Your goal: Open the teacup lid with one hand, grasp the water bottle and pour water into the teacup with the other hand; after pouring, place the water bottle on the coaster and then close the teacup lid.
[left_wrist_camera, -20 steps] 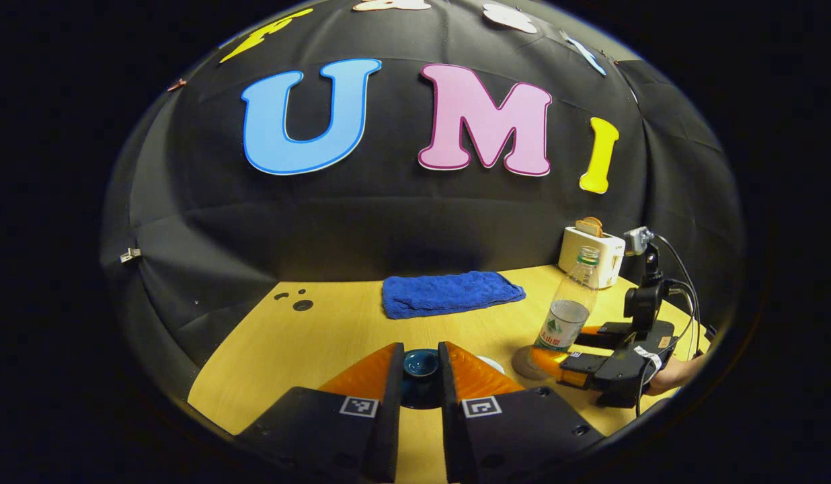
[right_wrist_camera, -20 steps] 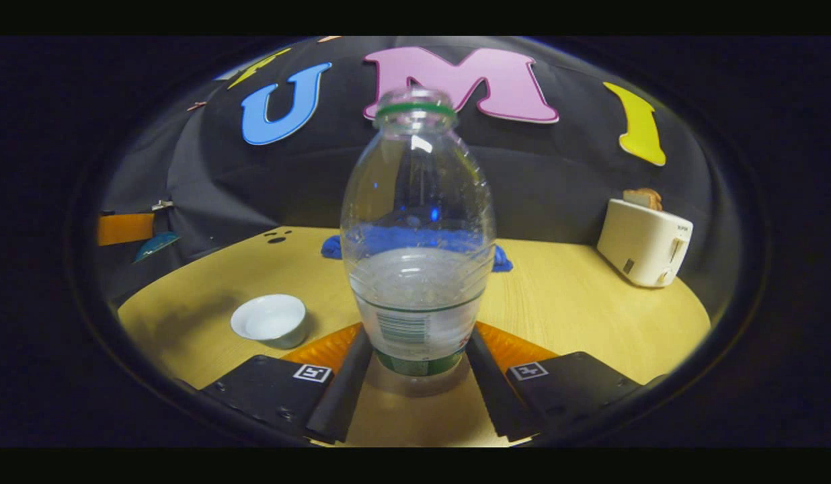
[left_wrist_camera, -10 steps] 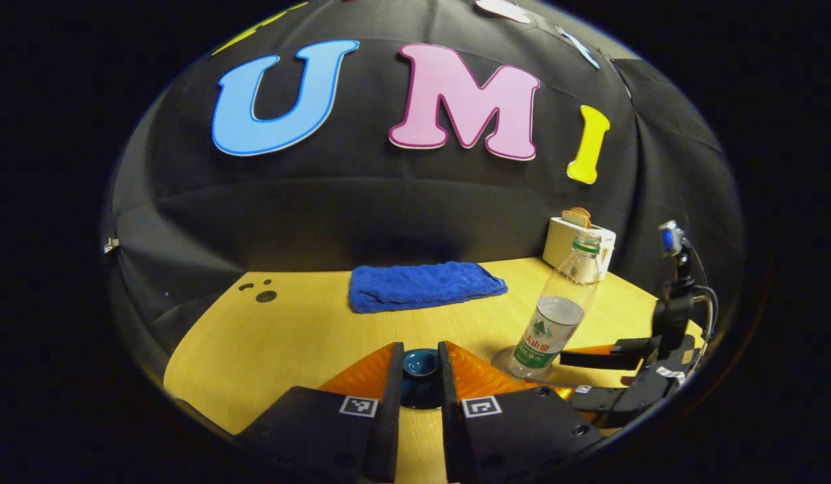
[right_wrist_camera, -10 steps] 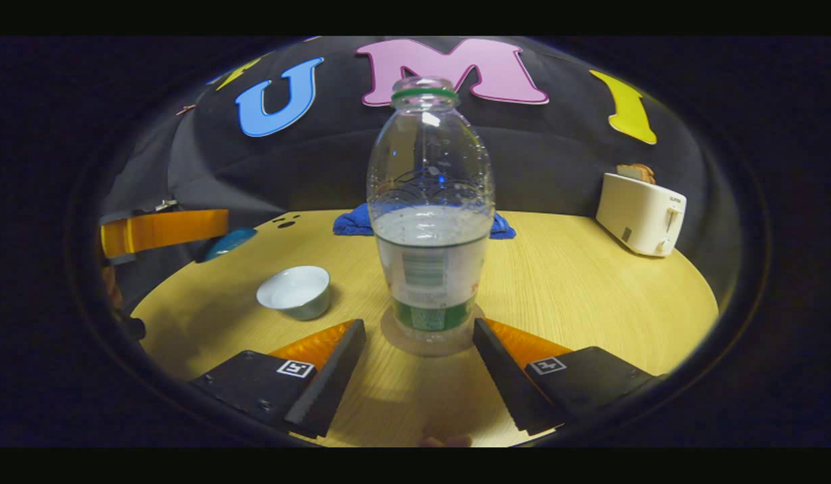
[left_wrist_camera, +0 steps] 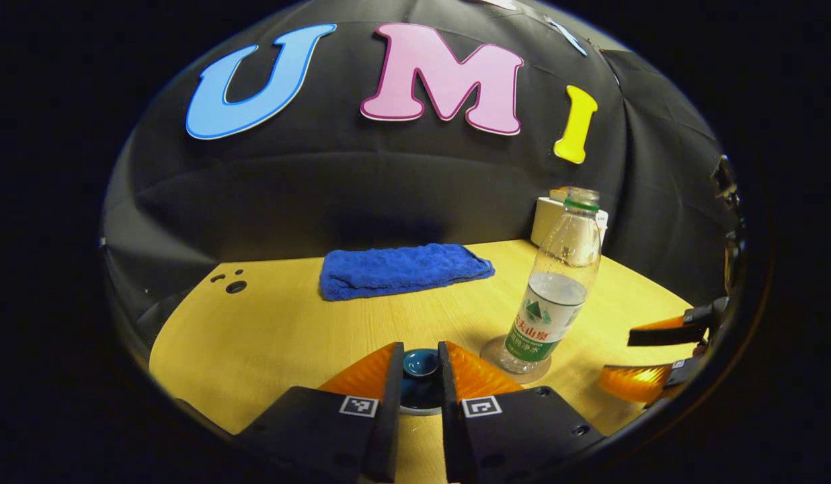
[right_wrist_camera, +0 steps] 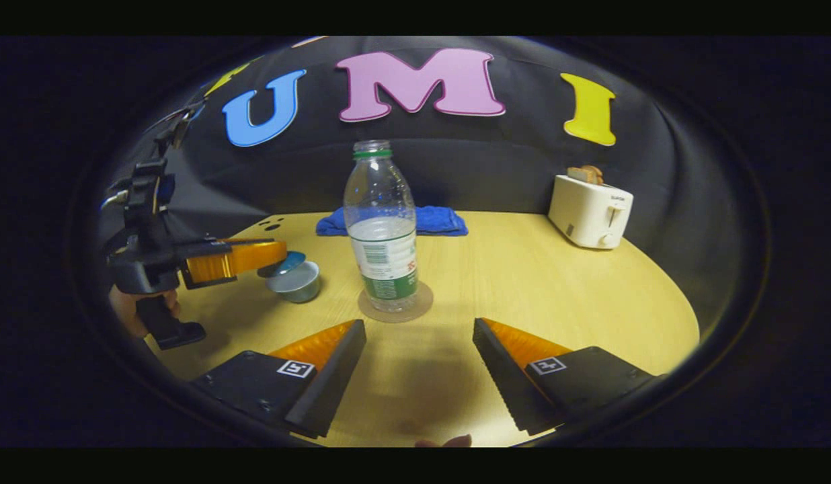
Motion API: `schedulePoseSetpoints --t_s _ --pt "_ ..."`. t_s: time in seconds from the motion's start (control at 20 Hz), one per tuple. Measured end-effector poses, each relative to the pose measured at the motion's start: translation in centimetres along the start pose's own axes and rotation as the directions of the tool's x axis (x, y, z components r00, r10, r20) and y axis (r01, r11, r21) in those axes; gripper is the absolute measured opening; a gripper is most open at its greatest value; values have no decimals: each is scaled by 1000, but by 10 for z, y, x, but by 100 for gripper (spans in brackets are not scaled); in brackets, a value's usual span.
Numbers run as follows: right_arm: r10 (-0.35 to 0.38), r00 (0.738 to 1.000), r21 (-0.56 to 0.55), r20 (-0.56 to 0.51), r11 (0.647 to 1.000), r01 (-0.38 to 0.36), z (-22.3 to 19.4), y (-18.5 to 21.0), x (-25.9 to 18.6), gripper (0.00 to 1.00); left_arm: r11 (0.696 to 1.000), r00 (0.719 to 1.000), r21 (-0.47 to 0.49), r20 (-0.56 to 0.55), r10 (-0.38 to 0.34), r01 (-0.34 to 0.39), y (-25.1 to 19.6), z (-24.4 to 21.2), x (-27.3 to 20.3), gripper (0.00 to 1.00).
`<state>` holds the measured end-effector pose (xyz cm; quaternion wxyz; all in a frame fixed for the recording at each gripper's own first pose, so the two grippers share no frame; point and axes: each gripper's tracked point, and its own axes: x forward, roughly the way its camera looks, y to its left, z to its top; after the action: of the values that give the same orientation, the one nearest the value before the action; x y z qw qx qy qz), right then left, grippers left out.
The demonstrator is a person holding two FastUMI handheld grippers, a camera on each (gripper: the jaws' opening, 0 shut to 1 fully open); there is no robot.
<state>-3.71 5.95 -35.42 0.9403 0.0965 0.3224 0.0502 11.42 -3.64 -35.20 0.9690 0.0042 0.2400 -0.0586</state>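
Observation:
My left gripper is shut on the knob of the dark teal lid. In the right gripper view it holds the lid tilted, just over the far rim of the pale teacup; I cannot tell whether they touch. The clear water bottle, partly filled and uncapped, stands upright on the round coaster. My right gripper is open, drawn back from the bottle with nothing between its fingers. In the left gripper view the bottle stands right of the lid, with the right gripper beyond it.
A folded blue towel lies at the back of the wooden table. A white toaster with toast in it stands at the back right. A hand holds the left gripper's handle at the table's left edge.
My right gripper opened, let go of the bottle on the coaster and drew back. My left gripper brought the lid across to just above the teacup.

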Motion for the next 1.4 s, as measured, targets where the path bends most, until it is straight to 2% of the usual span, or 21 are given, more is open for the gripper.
schedulePoseSetpoints --t_s 0.1,0.15,0.2,0.35,0.4,0.45,0.6,0.65,0.85,0.9,1.1,1.35,1.4 --pt "-19 1000 10 5 1000 19 3 -6 -6 99 1000 1000 17 -6 -4 5 0 -3 7 31" --pt "-25 1000 15 9 1000 25 5 -8 -7 99 1000 1000 24 -8 -6 6 0 -5 9 27" --pt "-32 999 16 10 999 32 5 -10 -8 99 1000 1000 28 -12 -7 7 0 -7 11 31" --pt "-36 999 17 8 999 36 3 -11 -11 99 999 1000 49 -20 7 -6 0 -13 16 31" --pt "-36 999 18 8 999 36 4 -11 -12 99 998 1000 60 -22 15 -13 1 -14 17 27" --pt "-35 999 17 7 999 35 4 -10 -12 99 997 999 71 -23 23 -21 1 -16 18 31" --pt "-28 1000 12 4 1000 28 3 -7 -16 99 995 1000 97 -12 27 -26 1 -17 17 34" --pt "-27 1000 9 4 1000 27 4 -8 -18 99 994 999 103 -9 38 -37 3 -17 18 30" --pt "-14 1000 0 17 1000 14 18 -6 -27 99 996 998 73 -40 44 -41 3 -20 5 100" --pt "-9 1000 -3 27 1000 9 24 -5 -30 99 997 999 59 -33 42 -40 2 -15 -5 97" --pt "21 997 -22 75 1000 -20 62 -2 -46 99 999 998 12 -42 49 -48 -4 4 -51 97" --pt "61 983 -50 175 997 -53 124 1 -83 99 997 997 -11 17 81 -81 -6 58 -110 97" --pt "71 978 -60 195 996 -60 136 3 -90 99 996 995 -19 38 88 -87 -7 71 -121 100"
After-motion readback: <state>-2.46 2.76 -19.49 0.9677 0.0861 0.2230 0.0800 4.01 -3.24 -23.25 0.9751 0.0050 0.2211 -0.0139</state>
